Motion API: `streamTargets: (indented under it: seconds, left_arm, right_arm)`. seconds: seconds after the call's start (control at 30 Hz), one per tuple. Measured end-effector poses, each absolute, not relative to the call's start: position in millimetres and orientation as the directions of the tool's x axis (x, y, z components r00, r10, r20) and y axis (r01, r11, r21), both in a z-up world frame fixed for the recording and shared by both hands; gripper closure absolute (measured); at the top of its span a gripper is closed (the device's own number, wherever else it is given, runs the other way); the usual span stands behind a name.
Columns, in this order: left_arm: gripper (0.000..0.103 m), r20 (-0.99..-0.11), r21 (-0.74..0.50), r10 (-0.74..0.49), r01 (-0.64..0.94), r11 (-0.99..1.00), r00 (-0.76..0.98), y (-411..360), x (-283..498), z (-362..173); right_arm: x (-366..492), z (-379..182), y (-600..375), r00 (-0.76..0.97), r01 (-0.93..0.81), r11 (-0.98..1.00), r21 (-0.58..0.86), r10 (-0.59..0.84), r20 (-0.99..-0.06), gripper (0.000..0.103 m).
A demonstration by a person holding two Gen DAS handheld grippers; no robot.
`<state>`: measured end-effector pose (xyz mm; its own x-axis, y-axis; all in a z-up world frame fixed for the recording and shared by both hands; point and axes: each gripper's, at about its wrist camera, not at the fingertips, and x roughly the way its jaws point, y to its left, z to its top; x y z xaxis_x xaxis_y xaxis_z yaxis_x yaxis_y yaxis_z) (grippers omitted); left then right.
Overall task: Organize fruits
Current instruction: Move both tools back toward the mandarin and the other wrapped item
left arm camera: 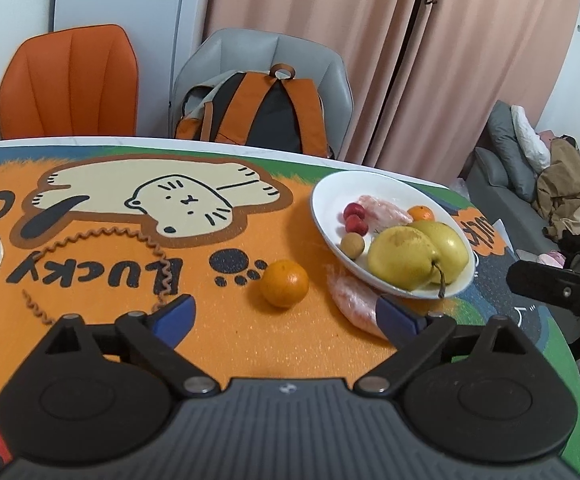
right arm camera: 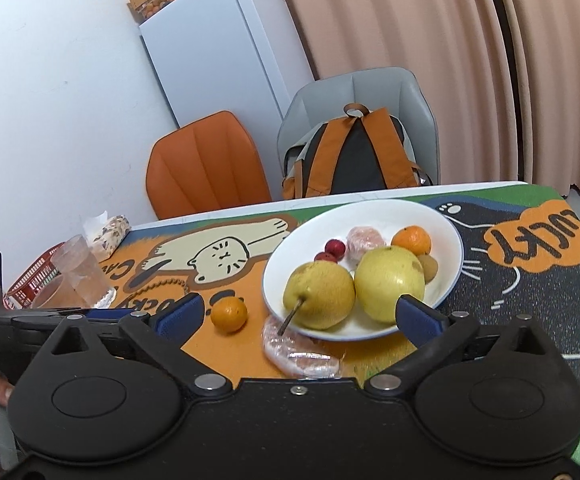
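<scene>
Left wrist view: my left tongs (left arm camera: 284, 314) stand apart, holding nothing, above the surface (left arm camera: 218, 332). An orange (left arm camera: 284, 283) lies just ahead between the tips. A wrapped fruit (left arm camera: 352, 300) lies beside the plate (left arm camera: 330, 224), touching its rim.

Right wrist view: my right tongs (right arm camera: 296, 316) stand apart, empty. The plate (right arm camera: 442, 236) holds two pears (right arm camera: 390, 280), an orange, a wrapped fruit and small fruits. The loose orange (right arm camera: 229, 314) sits left of the plate.
</scene>
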<state>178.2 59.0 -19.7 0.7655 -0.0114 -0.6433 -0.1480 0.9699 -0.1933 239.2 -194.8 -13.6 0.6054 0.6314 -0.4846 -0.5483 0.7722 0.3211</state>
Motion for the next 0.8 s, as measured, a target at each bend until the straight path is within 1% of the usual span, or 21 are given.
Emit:
streamTargets:
  seconds: [0.33, 0.63, 0.73, 0.8]
  left_arm:
    - [0.005, -0.643, -0.212, -0.029, -0.141, 0.967, 0.765, 65, 167, -28]
    - [0.006, -0.640, -0.207, -0.012, -0.157, 0.966, 0.768, 73, 163, -35]
    - [0.006, -0.645, -0.206, -0.010, -0.161, 0.965, 0.764, 76, 162, -38]
    - [0.007, -0.648, -0.206, -0.006, -0.168, 0.964, 0.761, 78, 162, -39]
  right_arm:
    - [230, -31, -186, 0.583, -0.559, 0.763, 0.324, 0.640, -0.501, 0.000]
    - [230, -47, -169, 0.569, -0.572, 0.764, 0.300, 0.632, -0.525, 0.001]
    - [234, -52, -163, 0.563, -0.573, 0.764, 0.296, 0.630, -0.535, 0.002]
    - [237, -56, -158, 0.555, -0.576, 0.763, 0.293, 0.628, -0.545, 0.007]
